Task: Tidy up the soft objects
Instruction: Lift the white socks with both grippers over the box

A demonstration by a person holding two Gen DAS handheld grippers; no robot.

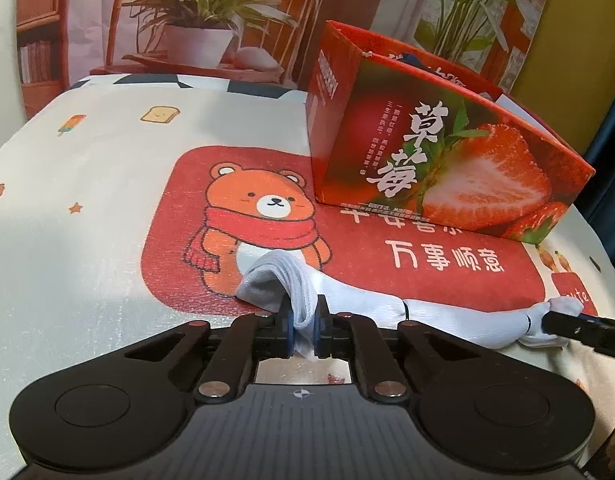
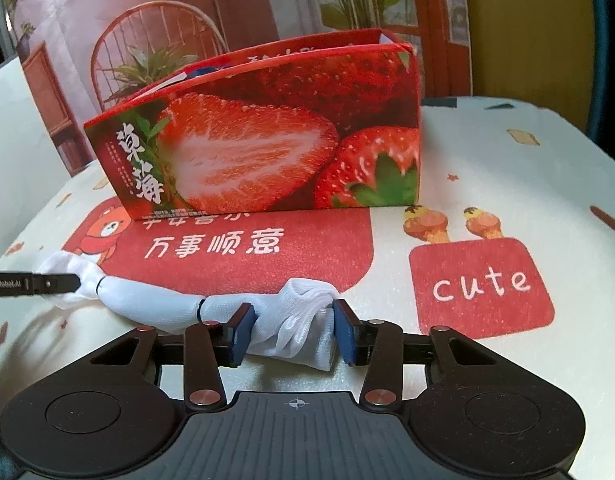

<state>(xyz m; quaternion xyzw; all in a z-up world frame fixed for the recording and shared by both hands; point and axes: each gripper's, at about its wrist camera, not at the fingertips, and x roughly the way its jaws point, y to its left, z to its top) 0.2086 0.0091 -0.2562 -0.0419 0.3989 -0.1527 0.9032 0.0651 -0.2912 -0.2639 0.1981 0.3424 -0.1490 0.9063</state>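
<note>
A long white sock (image 1: 367, 308) lies stretched across the red bear print of the tablecloth (image 1: 87, 200), in front of the strawberry box (image 1: 447, 160). My left gripper (image 1: 303, 320) is shut on the sock's bunched left end, and the fabric stands up between its blue pads. In the right wrist view the sock (image 2: 155, 300) runs off to the left, and my right gripper (image 2: 293, 320) holds its crumpled right end with both pads against the cloth. One finger of the right gripper (image 1: 567, 323) shows at the sock's far end, and one finger of the left gripper (image 2: 55, 282) shows at its other end.
The open-topped red strawberry box (image 2: 267, 152) stands just behind the sock with something blue inside it. A red "cute" patch (image 2: 483, 284) marks the cloth to the right. Potted plants (image 1: 199, 20) and a printed backdrop stand behind the table's far edge.
</note>
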